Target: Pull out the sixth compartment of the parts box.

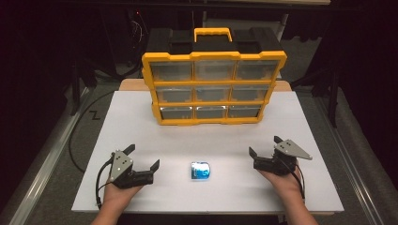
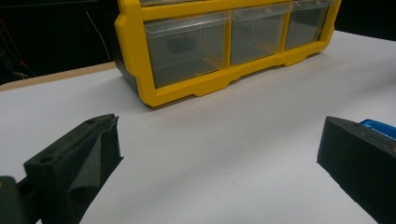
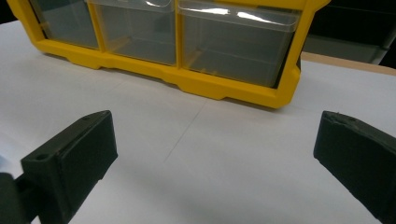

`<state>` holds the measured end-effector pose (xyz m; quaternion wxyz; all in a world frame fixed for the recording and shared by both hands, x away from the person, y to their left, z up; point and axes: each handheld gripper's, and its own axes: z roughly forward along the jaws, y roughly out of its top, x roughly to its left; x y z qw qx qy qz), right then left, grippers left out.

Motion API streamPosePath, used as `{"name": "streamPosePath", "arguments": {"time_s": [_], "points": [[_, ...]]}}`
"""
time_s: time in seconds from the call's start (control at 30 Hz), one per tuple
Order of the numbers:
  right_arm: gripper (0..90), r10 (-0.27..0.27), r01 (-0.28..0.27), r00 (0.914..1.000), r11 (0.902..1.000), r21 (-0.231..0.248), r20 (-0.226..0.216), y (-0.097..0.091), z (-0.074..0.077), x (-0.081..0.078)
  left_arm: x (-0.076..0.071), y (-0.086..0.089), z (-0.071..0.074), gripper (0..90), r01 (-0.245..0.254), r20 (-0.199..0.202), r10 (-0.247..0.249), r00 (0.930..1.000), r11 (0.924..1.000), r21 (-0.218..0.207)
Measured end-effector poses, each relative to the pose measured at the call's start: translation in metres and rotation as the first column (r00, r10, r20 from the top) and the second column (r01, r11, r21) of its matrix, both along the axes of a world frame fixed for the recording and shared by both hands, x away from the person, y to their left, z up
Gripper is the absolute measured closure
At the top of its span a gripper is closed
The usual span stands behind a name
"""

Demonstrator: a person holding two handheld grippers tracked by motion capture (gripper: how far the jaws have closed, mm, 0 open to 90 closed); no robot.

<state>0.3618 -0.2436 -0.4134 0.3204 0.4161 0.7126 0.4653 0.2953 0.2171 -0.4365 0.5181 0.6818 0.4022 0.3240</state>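
Note:
A yellow organizer (image 1: 213,112) with clear drawers stands upright at the back middle of the white table (image 1: 141,122). A small shiny blue packet (image 1: 200,170) lies flat near the front edge. My left gripper (image 1: 144,155) rests open to the packet's left, nothing between its jaws. In the left gripper view the gripper (image 2: 219,126) faces the organizer (image 2: 187,91), and the packet's blue edge (image 2: 379,127) peeks past the right jaw. My right gripper (image 1: 264,145) stands open to the packet's right, also empty. From the right gripper view, the gripper (image 3: 215,119) looks at the organizer's lower drawers (image 3: 233,44).
The organizer has a yellow handle (image 1: 213,33) on top and a black back part. Dark cables (image 1: 75,136) trail over the floor left of the table. A metal rail (image 1: 42,159) runs along the left side.

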Motion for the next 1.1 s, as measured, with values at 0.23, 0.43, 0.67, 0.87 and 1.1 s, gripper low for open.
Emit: {"name": "streamPosePath", "arguments": {"time_s": [0.23,0.43,0.67,0.87,1.1], "points": [[0.8,-0.017,0.017,0.9998,0.9998,-0.001,0.003,0.002,0.006,0.01,0.0,0.001,0.0,0.3,0.001,-0.003,-0.002,1.0,1.0,-0.004],[0.9,-0.028,0.028,0.9994,0.9996,0.001,0.017,0.004,0.011,0.017,0.0,0.001,0.0,0.3,0.001,-0.001,-0.001,1.0,1.0,-0.005],[0.9,-0.043,0.043,0.9988,0.9991,-0.001,0.02,0.009,0.017,0.033,0.0,0.0,-0.001,0.3,0.008,-0.006,-0.008,0.9999,1.0,-0.004],[0.9,-0.046,0.046,0.9988,0.9987,-0.02,0.017,0.013,0.013,0.047,0.0,0.0,-0.001,0.3,0.007,-0.008,-0.006,0.9999,1.0,0.001],[0.9,-0.046,0.046,0.9988,0.9986,-0.024,0.016,0.015,0.009,0.059,0.001,0.0,-0.002,0.3,0.004,-0.006,-0.004,1.0,1.0,0.004]]}}
